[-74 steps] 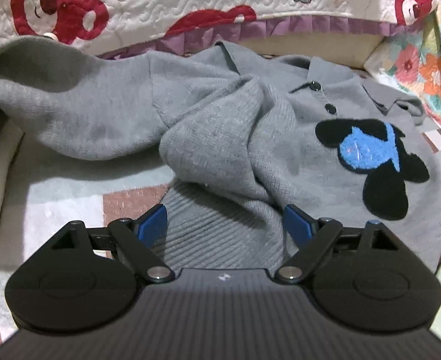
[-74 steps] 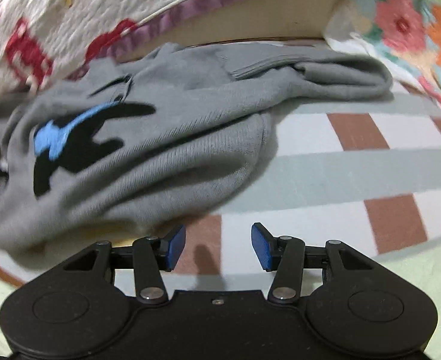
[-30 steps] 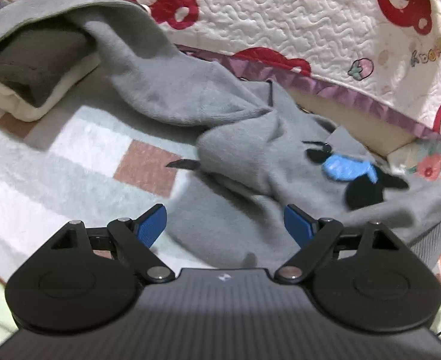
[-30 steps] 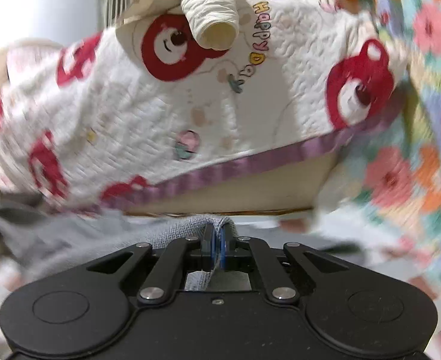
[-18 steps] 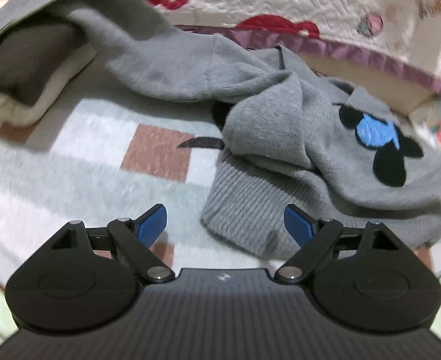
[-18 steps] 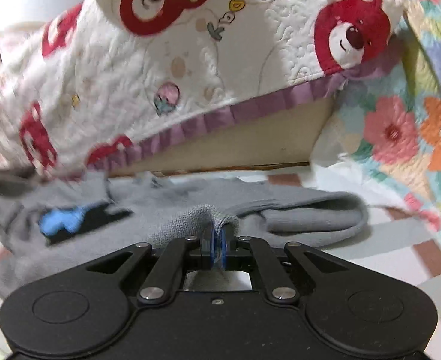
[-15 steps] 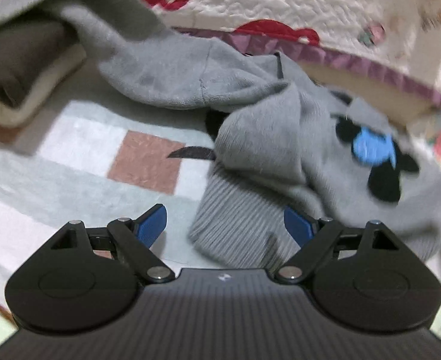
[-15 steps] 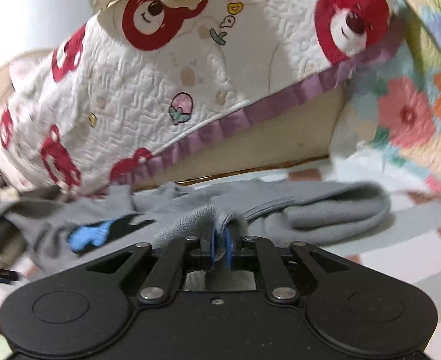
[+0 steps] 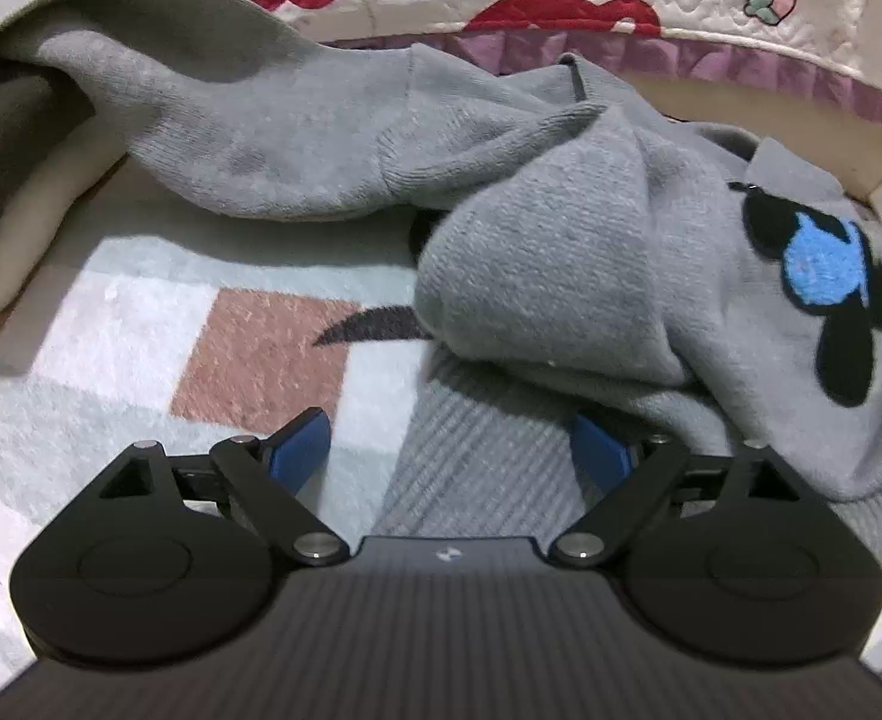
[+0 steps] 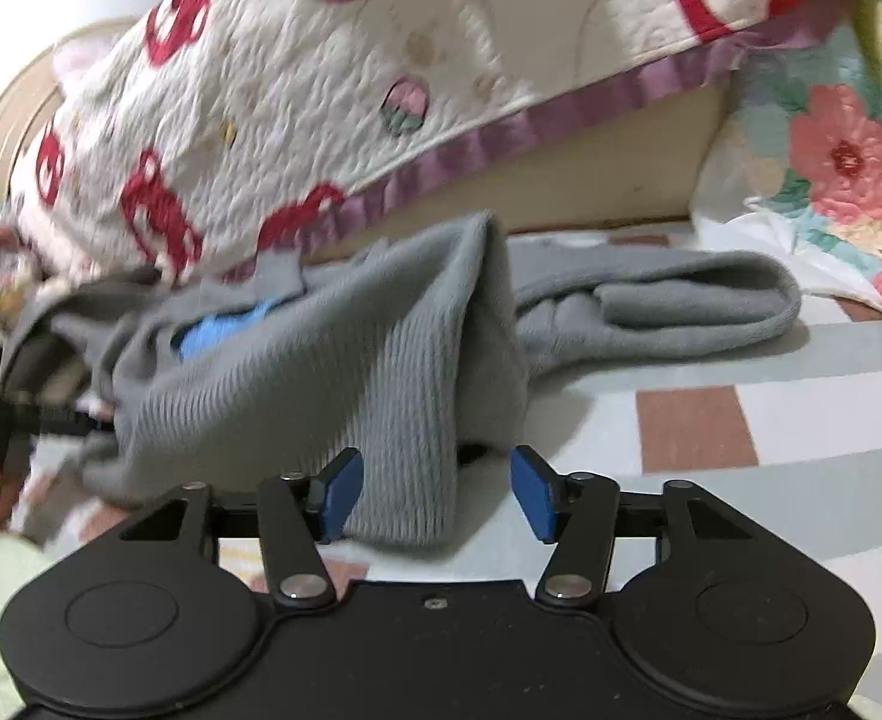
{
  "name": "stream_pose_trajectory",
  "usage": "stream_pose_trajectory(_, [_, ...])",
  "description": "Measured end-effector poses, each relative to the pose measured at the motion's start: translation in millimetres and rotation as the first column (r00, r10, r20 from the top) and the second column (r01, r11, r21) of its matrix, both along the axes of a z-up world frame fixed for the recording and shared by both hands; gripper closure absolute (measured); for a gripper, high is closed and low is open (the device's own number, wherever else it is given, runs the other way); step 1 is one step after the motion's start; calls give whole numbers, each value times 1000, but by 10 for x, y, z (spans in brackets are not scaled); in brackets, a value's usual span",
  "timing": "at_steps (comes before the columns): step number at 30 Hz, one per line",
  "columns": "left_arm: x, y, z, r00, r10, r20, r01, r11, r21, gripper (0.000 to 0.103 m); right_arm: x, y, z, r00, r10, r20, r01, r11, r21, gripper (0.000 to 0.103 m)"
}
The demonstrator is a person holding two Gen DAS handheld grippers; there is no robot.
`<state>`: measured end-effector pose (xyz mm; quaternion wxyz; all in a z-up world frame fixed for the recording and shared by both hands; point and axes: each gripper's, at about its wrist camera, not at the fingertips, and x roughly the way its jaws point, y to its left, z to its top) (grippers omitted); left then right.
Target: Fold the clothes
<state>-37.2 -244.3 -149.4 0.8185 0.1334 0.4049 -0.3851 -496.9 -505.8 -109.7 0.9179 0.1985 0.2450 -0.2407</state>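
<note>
One grey sweater (image 9: 561, 276), crumpled, on one checked blanket (image 9: 141, 324) of pale green, white and brown squares. It has one black-and-blue appliqué (image 9: 825, 282) on the chest, ahead and to the right of the left gripper (image 9: 450, 450). One sleeve (image 9: 231, 120) runs off ahead-left of that gripper, draped over a pile of two folded items (image 9: 3, 180), one dark grey on top of one cream.

Left gripper: jaws wide apart, nothing clamped. The sweater's ribbed hem (image 9: 471, 468) lies between its two blue pads, nearer the right pad; contact there I can't tell.

Right gripper (image 10: 438, 495): jaws have just been opening and now stand apart, no clamp. A ribbed fold of the sweater (image 10: 333, 384) stands up just ahead of it, and its lower end hangs between the two blue pads, close to the left pad and clear of the right one. The second sleeve (image 10: 681, 300) lies flat ahead-right of this gripper.

Beyond both grippers: one quilted cover (image 10: 321, 90), white with red bears and a purple trim. One floral quilt (image 10: 831, 150) far right of the right gripper. A dark object at the far left edge of the right view is too blurred to identify.
</note>
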Motion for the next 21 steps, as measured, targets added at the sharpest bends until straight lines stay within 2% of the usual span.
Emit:
stream_pose_trajectory(4, [-2,19,-18,1000,19,0,-19,1000,-13,8,137,-35,-98,999,24,-35,-23,1000,18,33])
stream_pose_trajectory(7, [-33,-5,-29,1000,10,5,-10,1000,-8,5,292,-176,-231,999,-14,-48,17,997,71,32])
stream_pose_trajectory(12, [-133,-120,-20,998,-61,19,60,997,47,7,497,-421,-441,999,-41,-31,47,971,236,32])
stream_pose_trajectory(13, [-163,-137,-1,997,-78,27,76,996,57,11,522,-409,-449,999,-36,-20,40,970,238,37])
stream_pose_trajectory(14, [-193,-147,33,995,-93,35,90,994,63,22,548,-395,-455,999,-32,-9,33,971,238,47])
stream_pose_trajectory(15, [-222,-156,67,993,-108,43,105,992,69,37,556,-352,-437,1000,-20,-1,20,972,235,82])
stream_pose_trajectory(16, [-252,-166,101,991,-123,51,119,990,76,45,564,-308,-418,1000,-8,7,6,973,231,88])
stream_pose_trajectory(17, [-282,-176,136,989,-138,59,133,988,82,71,571,-263,-399,1000,5,15,-8,974,227,88])
stream_pose_trajectory(18, [-312,-185,170,986,-153,67,147,985,89,90,529,-199,-344,999,9,42,-18,974,224,88])
stream_pose_trajectory(21, [-427,-93,357,981,-178,81,173,983,61,90,306,42,-124,990,-13,139,-20,972,233,90])
